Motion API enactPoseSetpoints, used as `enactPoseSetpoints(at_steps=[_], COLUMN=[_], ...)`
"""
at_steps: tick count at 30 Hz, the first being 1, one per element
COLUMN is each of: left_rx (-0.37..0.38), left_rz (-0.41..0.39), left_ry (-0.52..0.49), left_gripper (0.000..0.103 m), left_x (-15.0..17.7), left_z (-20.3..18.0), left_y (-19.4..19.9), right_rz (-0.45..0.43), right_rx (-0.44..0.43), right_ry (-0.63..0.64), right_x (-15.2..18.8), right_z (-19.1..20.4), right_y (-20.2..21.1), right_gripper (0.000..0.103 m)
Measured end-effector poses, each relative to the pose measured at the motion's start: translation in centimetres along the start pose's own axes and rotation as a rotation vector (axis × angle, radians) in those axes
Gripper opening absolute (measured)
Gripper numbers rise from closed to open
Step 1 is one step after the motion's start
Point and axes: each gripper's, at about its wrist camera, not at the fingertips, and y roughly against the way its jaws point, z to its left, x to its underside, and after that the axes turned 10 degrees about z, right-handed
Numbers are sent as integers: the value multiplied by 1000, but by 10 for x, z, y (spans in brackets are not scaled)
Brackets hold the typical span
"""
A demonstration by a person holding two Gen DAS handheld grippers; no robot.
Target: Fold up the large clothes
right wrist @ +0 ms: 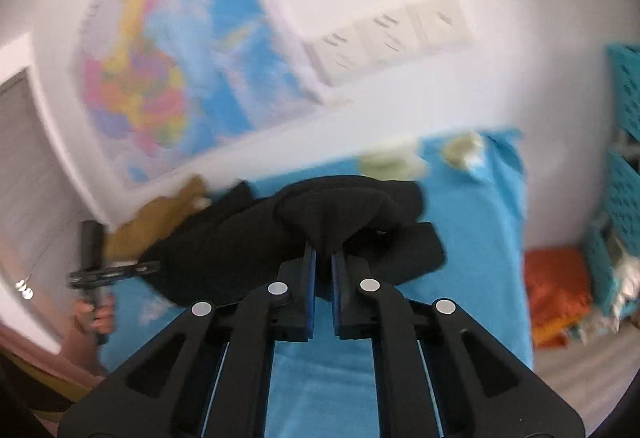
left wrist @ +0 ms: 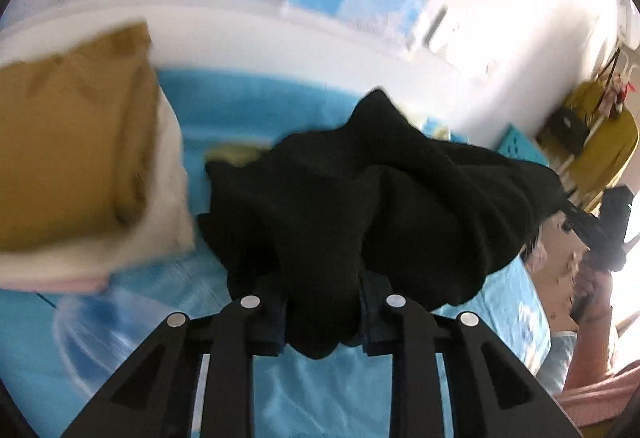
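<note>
A large black garment (left wrist: 380, 198) hangs bunched between both grippers above the blue cloth-covered table (left wrist: 328, 390). My left gripper (left wrist: 323, 314) is shut on a thick fold of it, which hides the fingertips. My right gripper (right wrist: 323, 258) is shut on another edge of the black garment (right wrist: 320, 226), which spreads out left towards the other gripper. The right gripper also shows at the far right of the left wrist view (left wrist: 600, 234), and the left gripper at the left of the right wrist view (right wrist: 104, 270).
A folded mustard garment (left wrist: 68, 150) lies on a stack of white and pink ones (left wrist: 160, 206) at the left. A map (right wrist: 160, 78) hangs on the wall behind. Teal crates (right wrist: 624, 142) and an orange cloth (right wrist: 556, 290) are at the right, off the table (right wrist: 480, 238).
</note>
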Motion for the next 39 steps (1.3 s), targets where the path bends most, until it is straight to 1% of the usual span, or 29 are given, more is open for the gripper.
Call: enactPoseSetpoints(at_steps=[1,3,4,6,8,9,10,13,14,17,18,19,20,22,23,24,26,27,28,29,30,31,32,33,34,35,36,37,39], left_rx=[-23,-28,-34,-44,-86,-121,-148,-163,-172,-168,-186,-216,-234,-180,-169,-154,-176,-178,-164,-152,-178,-215,-258,-267,-252,-247,-231,-204,-203], left_rz=[46,75,70,60,28,14,3,-19,-23,-6,1,11,30,42,30,3,-54,-53,-27,17,76,112,118,80,18,-35,-98,-138,-168], left_ry=[-2,-3,-12,-7,-44,-72,-94,-131,-143,-164,-165,-170,-168,-110,-93,-68,-49,-30,-1,20,62,88,101,95,62,31,-22,-70,-148], left_gripper=[27,30,34,52,59,59,62,71,76,76,74,53,39,24,20,20,19,19,21,26,31,49,59,59,58,59,64,75,80], left_x=[3,7,7,5,7,11,16,27,30,33,33,32,29,21,18,14,12,12,14,19,22,23,24,22,20,20,20,20,21], left_z=[0,0,-1,-3,-11,-17,-23,-34,-37,-38,-39,-40,-38,-28,-26,-22,-19,-13,-3,5,14,17,17,12,2,-6,-18,-27,-44], left_y=[-15,-30,-29,-19,-7,-2,2,6,5,-8,-14,-22,-32,-29,-22,-7,19,23,19,10,-6,-16,-19,-12,0,10,23,32,35], right_rz=[67,142,156,149,68,0,-40,-74,-56,40,61,85,102,98,96,96,80,99,115,130,143,151,153,149,137,116,89,42,33], right_rx=[50,5,40,39,106,125,123,-4,-42,-79,-71,-51,-41,-2,-2,-4,57,61,50,30,-1,-14,-5,1,-7,-3,12,52,123], right_ry=[-34,-144,-177,-171,-136,-105,-87,49,96,233,264,293,304,318,311,298,271,245,207,167,139,131,146,164,183,198,219,261,315], right_x=[9,25,32,35,33,32,32,32,33,36,37,37,36,32,29,27,27,26,28,29,31,33,33,33,30,29,27,25,21], right_z=[-12,-37,-42,-36,-20,-8,-1,34,48,91,100,109,115,119,116,112,100,88,77,68,61,59,61,65,71,76,82,89,96], right_y=[-20,-45,-52,-48,-25,-8,2,17,12,-24,-35,-50,-63,-76,-78,-79,-81,-85,-84,-87,-88,-90,-90,-87,-82,-76,-70,-62,-63], right_gripper=[6,6,7,10,25,41,45,45,45,45,43,43,43,42,42,40,37,27,11,7,4,4,4,10,28,37,54,61,62])
